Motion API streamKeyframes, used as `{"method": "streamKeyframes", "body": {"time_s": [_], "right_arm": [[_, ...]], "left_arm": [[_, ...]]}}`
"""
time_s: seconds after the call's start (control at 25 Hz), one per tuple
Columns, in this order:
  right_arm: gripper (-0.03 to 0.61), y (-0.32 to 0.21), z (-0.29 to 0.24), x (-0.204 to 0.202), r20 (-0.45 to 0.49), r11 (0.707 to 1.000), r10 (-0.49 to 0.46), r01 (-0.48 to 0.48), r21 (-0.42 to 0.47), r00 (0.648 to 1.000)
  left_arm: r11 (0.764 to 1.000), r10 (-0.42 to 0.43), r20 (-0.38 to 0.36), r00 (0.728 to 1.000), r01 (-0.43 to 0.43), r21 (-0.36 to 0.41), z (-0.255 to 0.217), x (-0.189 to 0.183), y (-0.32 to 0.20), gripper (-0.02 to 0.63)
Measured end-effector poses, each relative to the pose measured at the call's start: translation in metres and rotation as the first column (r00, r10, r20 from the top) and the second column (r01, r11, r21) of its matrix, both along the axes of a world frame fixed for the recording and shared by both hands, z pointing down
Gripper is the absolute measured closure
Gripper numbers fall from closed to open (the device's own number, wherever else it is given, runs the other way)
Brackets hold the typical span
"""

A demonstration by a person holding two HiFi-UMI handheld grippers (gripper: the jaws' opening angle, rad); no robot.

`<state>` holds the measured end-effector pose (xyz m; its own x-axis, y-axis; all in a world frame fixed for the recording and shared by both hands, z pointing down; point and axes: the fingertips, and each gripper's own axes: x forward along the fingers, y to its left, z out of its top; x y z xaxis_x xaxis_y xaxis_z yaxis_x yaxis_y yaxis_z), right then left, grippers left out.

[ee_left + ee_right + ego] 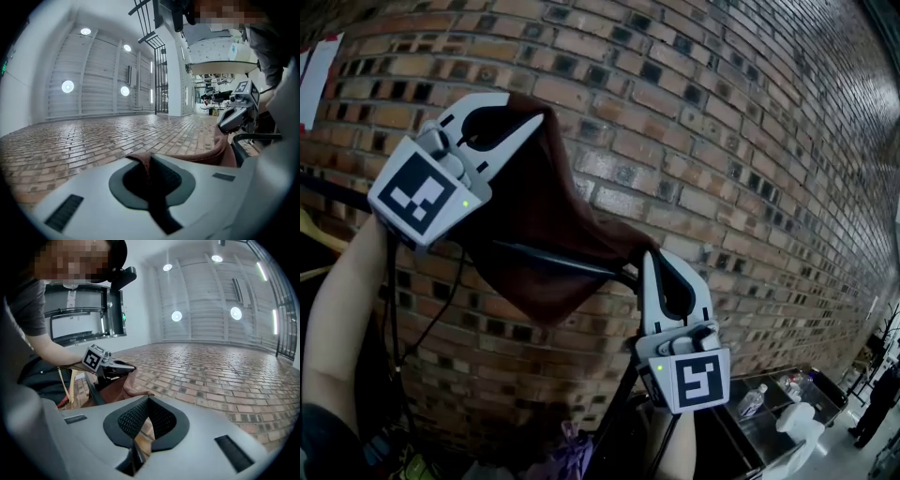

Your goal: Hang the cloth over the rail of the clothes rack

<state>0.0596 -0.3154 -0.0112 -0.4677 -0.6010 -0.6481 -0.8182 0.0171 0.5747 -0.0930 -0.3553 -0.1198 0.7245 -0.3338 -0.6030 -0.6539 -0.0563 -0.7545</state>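
At the rail [581, 265] of the clothes rack, left gripper [536, 120] and right gripper [650, 255] each pinch the cloth [544, 211] between closed jaws on its far side; draping and release apparently remain.

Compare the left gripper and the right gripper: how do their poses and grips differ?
The left gripper sits higher and leans sideways; the right gripper sits lower, pointing nearly straight up by the rail. The left gripper pinches a thick fold of the cloth; the right gripper nips only its edge. Both are shut on the same cloth.
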Motion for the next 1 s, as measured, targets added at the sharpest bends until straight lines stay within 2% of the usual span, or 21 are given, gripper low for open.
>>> {"method": "streamKeyframes", "body": {"time_s": [0.12, 0.28, 0.4, 0.68, 0.76, 0.84, 0.92, 1.0], "right_arm": [[0.545, 0.001, 0.001, -0.004, 0.036, 0.999, -0.046, 0.046, -0.014, 0.998], [0.545, 0.009, 0.000, -0.005, 0.089, 0.995, -0.098, 0.099, -0.004, 0.991], [0.545, 0.013, 0.004, -0.009, 0.098, 0.992, -0.121, 0.122, -0.013, 0.988], [0.545, 0.014, 0.025, -0.024, 0.111, 0.985, -0.160, 0.166, -0.052, 0.981], [0.545, 0.011, 0.033, -0.028, 0.123, 0.977, -0.189, 0.199, -0.074, 0.974], [0.545, 0.009, 0.043, -0.033, 0.132, 0.966, -0.224, 0.238, -0.099, 0.966], [0.545, 0.008, 0.053, -0.037, 0.135, 0.958, -0.248, 0.263, -0.113, 0.959], [0.545, 0.006, 0.062, -0.040, 0.140, 0.957, -0.248, 0.265, -0.122, 0.959]], "left_arm": [[1.000, 0.012, 0.047, 0.999, -0.012, -0.005, 0.003, -0.005, 0.012, 0.586], [0.996, 0.034, 0.101, 0.994, -0.026, -0.088, 0.014, -0.015, 0.031, 0.586], [0.994, -0.042, 0.157, 0.987, 0.058, -0.096, 0.034, -0.024, 0.033, 0.584], [0.957, -0.134, 0.091, 0.987, 0.153, -0.245, 0.090, -0.067, 0.022, 0.586], [0.940, -0.152, 0.064, 0.986, 0.164, -0.299, 0.107, -0.079, 0.013, 0.586], [0.911, -0.155, 0.022, 0.988, 0.152, -0.383, 0.124, -0.091, 0.004, 0.584], [0.869, -0.120, -0.027, 0.992, 0.092, -0.486, 0.140, -0.101, -0.001, 0.584], [0.836, -0.056, -0.067, 0.996, 0.010, -0.548, 0.154, -0.107, 0.000, 0.586]]}}
